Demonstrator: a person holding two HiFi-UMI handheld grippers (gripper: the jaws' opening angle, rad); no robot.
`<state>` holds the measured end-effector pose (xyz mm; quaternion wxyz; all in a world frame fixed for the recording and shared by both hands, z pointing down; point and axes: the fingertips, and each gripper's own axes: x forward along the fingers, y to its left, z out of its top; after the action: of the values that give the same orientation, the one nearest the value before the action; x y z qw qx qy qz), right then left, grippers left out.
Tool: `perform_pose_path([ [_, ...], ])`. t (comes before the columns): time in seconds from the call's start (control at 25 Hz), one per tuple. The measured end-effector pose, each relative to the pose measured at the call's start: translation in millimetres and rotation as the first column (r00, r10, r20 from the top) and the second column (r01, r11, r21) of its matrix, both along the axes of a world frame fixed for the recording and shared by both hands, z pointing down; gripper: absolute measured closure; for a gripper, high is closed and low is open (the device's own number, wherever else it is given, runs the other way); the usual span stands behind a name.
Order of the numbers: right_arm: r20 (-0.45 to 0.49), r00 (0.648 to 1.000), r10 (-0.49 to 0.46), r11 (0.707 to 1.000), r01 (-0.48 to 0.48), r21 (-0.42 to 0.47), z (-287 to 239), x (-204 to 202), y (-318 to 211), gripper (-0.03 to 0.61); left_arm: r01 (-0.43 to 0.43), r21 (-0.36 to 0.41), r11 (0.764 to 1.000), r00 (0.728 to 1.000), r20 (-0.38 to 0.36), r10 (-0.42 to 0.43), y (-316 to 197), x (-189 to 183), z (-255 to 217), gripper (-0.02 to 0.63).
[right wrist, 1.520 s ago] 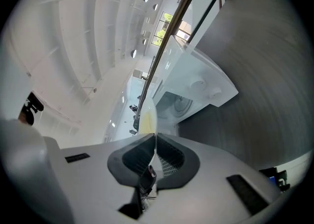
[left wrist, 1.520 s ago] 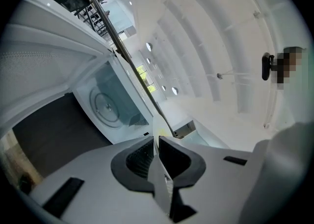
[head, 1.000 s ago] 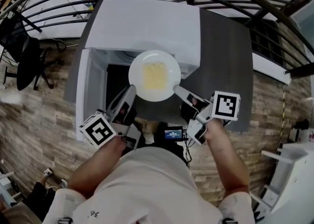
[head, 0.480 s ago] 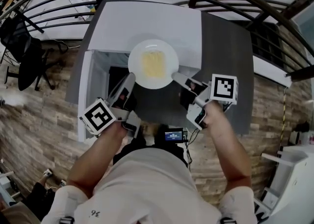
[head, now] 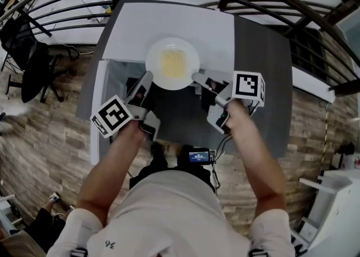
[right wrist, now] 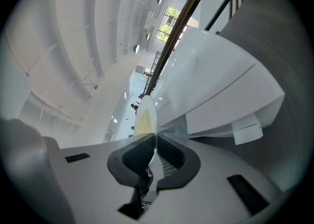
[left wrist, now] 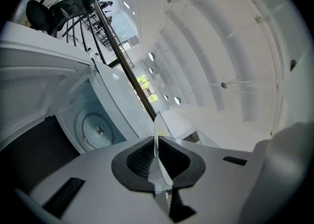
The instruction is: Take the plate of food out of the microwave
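Both forearms are reaching forward toward the microwave (head: 169, 22), converging slightly. The left hand (head: 134, 128) and right hand (head: 236, 111) are each holding a gripper close to level, with the marker cubes (head: 111, 116) facing upward.

The left gripper (head: 147, 76) is clamping the plate (head: 154, 59) at the near-left rim. In the left gripper view, the left gripper (left wrist: 157, 152) is pinching the plate (left wrist: 158, 130) edge-on between its dark pads, with the turntable (left wrist: 98, 130) showing inside the microwave to the left.

The right gripper (head: 197, 76) is gripping the near-right rim, and the right gripper view shows the same hold (right wrist: 153, 154).

The plate is carrying yellow food (head: 172, 63) and, seen from above, is overlapping the front edge of the microwave's top. The door (head: 98, 109) is standing open on the microwave's left.
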<state>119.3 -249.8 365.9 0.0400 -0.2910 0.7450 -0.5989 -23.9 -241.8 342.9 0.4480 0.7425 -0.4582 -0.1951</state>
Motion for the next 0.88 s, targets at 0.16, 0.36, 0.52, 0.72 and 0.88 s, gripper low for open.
perform_pose_path([
  [0.16, 0.012, 1.000, 0.026, 1.000, -0.025, -0.009, 1.9, -6.3, -8.0, 0.565, -0.003, 0.015, 1.000, 1.000, -0.008, 0.003, -15.3, -4.8, -0.1, 0.583],
  [0.36, 0.020, 0.998, 0.059, 0.998, -0.059, -0.015, 4.0, -12.1, -17.9, 0.565, -0.001, 0.024, 1.000, 1.000, -0.027, 0.002, -32.6, -8.9, 1.1, 0.583],
  [0.52, 0.026, 0.996, 0.091, 0.996, -0.091, -0.018, 5.8, -12.7, -23.0, 0.565, 0.004, 0.020, 1.000, 1.000, -0.014, -0.004, -41.9, -10.8, 7.8, 0.583],
  [0.72, 0.033, 0.989, 0.141, 0.990, -0.140, -0.025, 4.7, -12.8, -24.5, 0.565, 0.010, -0.017, 1.000, 0.997, -0.079, -0.011, -50.5, -5.0, 16.1, 0.583],
  [0.88, -0.014, 0.987, 0.163, 0.987, -0.163, 0.000, 3.2, -8.8, -26.9, 0.565, 0.018, -0.030, 0.999, 0.996, -0.082, -0.020, -59.5, -2.8, 19.5, 0.583],
])
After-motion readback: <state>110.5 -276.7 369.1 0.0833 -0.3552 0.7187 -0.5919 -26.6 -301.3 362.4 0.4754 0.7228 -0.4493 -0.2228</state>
